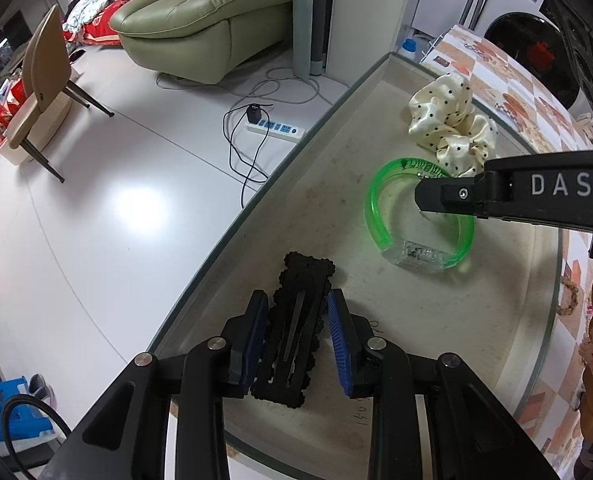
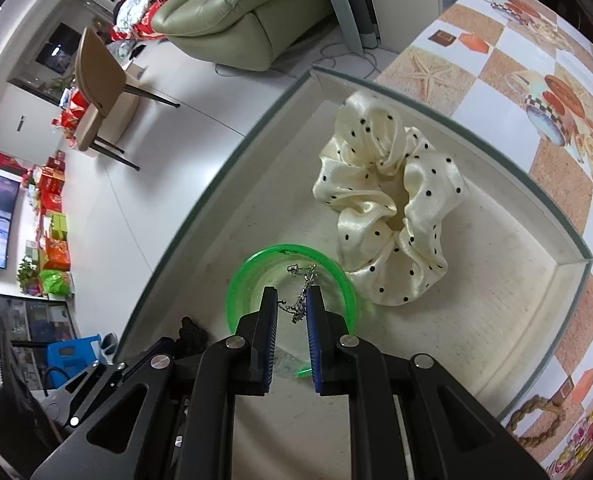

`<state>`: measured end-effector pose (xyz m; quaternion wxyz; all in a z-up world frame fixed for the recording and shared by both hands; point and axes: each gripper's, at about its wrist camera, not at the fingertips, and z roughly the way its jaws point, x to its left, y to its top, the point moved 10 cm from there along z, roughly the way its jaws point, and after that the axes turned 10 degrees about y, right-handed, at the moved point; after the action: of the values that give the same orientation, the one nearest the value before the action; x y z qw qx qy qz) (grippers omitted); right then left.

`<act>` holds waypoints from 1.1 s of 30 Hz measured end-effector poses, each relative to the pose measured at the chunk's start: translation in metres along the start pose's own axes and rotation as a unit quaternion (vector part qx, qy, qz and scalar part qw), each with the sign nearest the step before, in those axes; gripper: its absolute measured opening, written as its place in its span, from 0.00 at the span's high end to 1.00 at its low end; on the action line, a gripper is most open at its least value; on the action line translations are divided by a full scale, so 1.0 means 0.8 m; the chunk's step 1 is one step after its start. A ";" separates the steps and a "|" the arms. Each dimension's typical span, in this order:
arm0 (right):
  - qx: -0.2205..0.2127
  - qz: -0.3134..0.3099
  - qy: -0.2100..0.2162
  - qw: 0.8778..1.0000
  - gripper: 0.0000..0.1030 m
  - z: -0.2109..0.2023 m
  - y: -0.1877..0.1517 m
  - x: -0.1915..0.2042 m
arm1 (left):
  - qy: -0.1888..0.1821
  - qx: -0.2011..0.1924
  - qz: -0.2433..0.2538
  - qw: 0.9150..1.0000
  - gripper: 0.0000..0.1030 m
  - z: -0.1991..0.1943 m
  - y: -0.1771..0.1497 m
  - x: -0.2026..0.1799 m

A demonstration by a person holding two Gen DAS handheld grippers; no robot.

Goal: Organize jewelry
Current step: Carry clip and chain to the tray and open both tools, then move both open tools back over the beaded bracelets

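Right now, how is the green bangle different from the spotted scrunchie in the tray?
The green bangle is a smooth, see-through hard ring; the spotted scrunchie is cream fabric with black dots, gathered in folds. The right gripper hangs over the bangle with a silver chain earring between its fingers; nothing is above the scrunchie. Both are rings lying flat inside the tray, side by side.

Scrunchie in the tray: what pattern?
Cream satin scrunchie with small black polka dots; clearest in the right wrist view.
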<state>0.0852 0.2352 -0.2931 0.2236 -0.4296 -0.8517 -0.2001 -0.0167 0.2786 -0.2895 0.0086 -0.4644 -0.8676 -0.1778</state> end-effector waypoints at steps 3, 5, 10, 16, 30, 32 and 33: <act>0.006 0.004 -0.003 1.000 0.85 0.007 -0.002 -0.003 | 0.006 -0.002 0.007 1.000 0.66 0.000 0.000 -0.002; 0.003 0.004 -0.001 1.000 0.85 0.007 -0.002 -0.003 | 0.013 -0.004 0.015 1.000 0.61 -0.001 0.000 -0.003; 0.002 0.014 0.015 1.000 0.80 0.001 -0.003 -0.005 | 0.024 -0.023 0.013 0.999 0.26 -0.011 0.007 0.001; -0.027 0.028 0.048 0.998 0.60 -0.032 0.002 -0.006 | 0.026 -0.022 0.020 0.999 0.26 -0.017 0.010 0.000; -0.101 0.093 0.065 0.988 0.42 -0.140 -0.036 -0.050 | 0.021 -0.035 0.062 0.997 0.00 -0.045 0.006 -0.038; -0.114 0.107 0.062 0.986 0.37 -0.158 -0.048 -0.066 | 0.019 -0.041 0.081 0.996 0.00 -0.051 0.004 -0.051; -0.120 0.113 0.062 0.984 0.33 -0.166 -0.053 -0.072 | 0.019 -0.042 0.089 0.995 0.00 -0.054 0.004 -0.058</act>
<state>0.1090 0.1043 -0.2225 0.2438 -0.5335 -0.7521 -0.3005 0.0057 0.2297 -0.2565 0.0214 -0.5362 -0.8142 -0.2217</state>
